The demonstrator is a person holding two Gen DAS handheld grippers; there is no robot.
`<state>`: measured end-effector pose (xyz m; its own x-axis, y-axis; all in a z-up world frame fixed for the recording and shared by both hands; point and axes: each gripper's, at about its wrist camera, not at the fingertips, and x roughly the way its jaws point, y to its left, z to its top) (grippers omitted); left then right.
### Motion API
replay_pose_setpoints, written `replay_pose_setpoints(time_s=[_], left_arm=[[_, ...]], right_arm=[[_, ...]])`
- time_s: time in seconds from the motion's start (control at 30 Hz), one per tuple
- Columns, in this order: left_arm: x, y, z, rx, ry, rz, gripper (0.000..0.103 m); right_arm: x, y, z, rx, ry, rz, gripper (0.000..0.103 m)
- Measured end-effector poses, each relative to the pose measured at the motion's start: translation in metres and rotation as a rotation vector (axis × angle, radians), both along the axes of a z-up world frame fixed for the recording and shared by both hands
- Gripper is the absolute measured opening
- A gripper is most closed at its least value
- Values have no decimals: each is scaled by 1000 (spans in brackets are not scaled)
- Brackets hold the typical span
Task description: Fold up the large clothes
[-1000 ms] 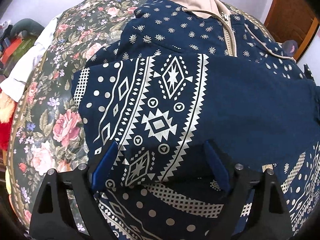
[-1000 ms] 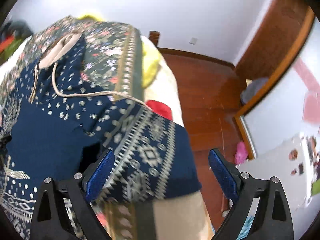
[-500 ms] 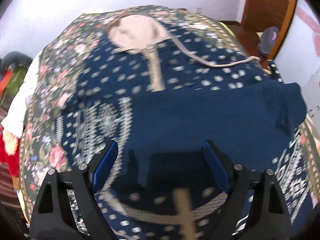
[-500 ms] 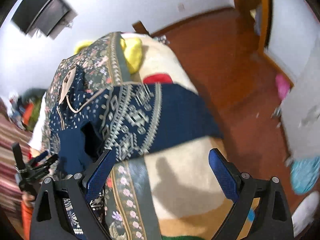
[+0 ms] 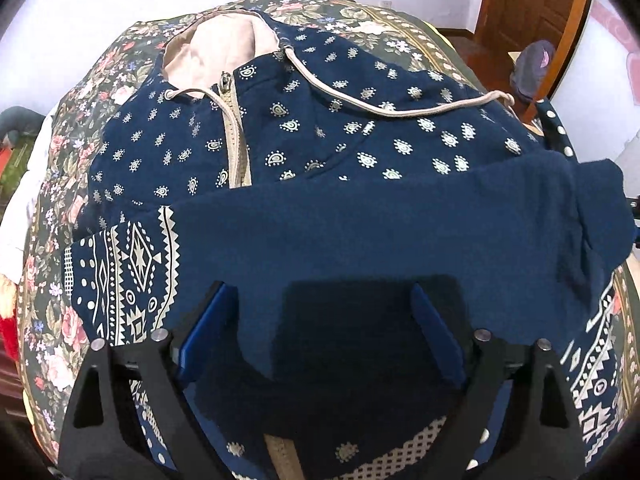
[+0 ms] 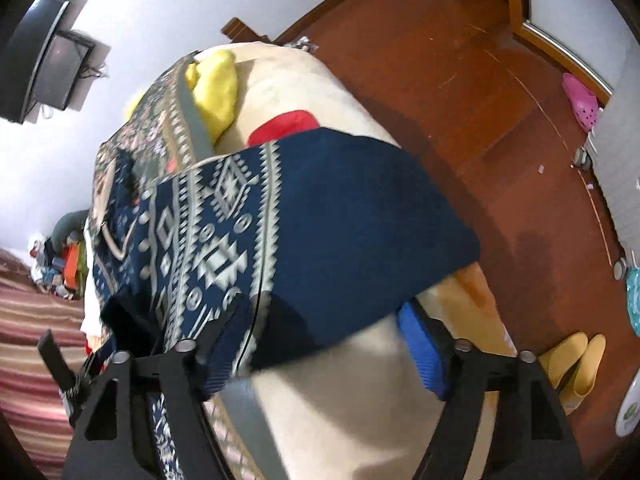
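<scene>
A navy patterned hoodie [image 5: 360, 132] lies face up on the floral bedspread [image 5: 68, 184], beige hood lining at the far end. One sleeve [image 5: 400, 232] is folded across its chest, plain cuff to the right. My left gripper [image 5: 320, 300] hovers over that sleeve with its jaws opening and no pad pressing the cloth. The other sleeve [image 6: 280, 216] hangs over the bed's side. Around its lower edge my right gripper [image 6: 322, 316] is closing, with cloth between the fingers. The left pad is hidden by fabric and the right pad [image 6: 420, 344] shows free.
A yellow cushion [image 6: 216, 88] and a red item [image 6: 286, 126] lie on the cream mattress side [image 6: 340, 392]. Past the bed is wooden floor [image 6: 460, 80] with yellow slippers [image 6: 572, 364] and a pink clog [image 6: 580, 100]. A wooden door [image 5: 528, 12] stands beyond the bed.
The left gripper slid right along the folded sleeve, from the patterned part to the plain navy part. The right gripper rolled and dropped onto the hanging sleeve, and its jaws narrowed.
</scene>
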<state>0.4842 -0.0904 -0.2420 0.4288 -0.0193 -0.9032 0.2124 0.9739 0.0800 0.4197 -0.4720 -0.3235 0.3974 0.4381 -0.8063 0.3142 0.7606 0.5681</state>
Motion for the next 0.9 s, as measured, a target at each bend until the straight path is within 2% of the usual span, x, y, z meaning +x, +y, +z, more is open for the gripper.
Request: replay_pose_setpoints(time_s=[0.1, 0.27, 0.3, 0.43, 0.57, 0.77, 0.83, 0.9], left_arm=[[3, 3, -2, -25, -2, 14, 95], [6, 10, -1, -50, 5, 25, 95], [5, 10, 0, -43, 1, 26, 95], [-1, 11, 11, 12, -37, 20, 93], [-9, 20, 30, 37, -86, 14, 92], [-22, 52, 65, -4, -148, 61, 92], [-28, 65, 74, -30, -161, 86, 92], [-35, 77, 80, -63, -162, 108, 92]], right_arm=[[9, -1, -4, -29, -11, -28, 60], [20, 0, 5, -119, -56, -25, 17], [21, -1, 9, -118, -69, -22, 14], [21, 5, 37, -120, -149, -21, 8], [20, 20, 83, -109, -254, 0, 7], [15, 77, 171, -86, -470, 128, 5], [15, 103, 189, -98, -501, 170, 5], [14, 124, 194, -153, -494, 187, 6]])
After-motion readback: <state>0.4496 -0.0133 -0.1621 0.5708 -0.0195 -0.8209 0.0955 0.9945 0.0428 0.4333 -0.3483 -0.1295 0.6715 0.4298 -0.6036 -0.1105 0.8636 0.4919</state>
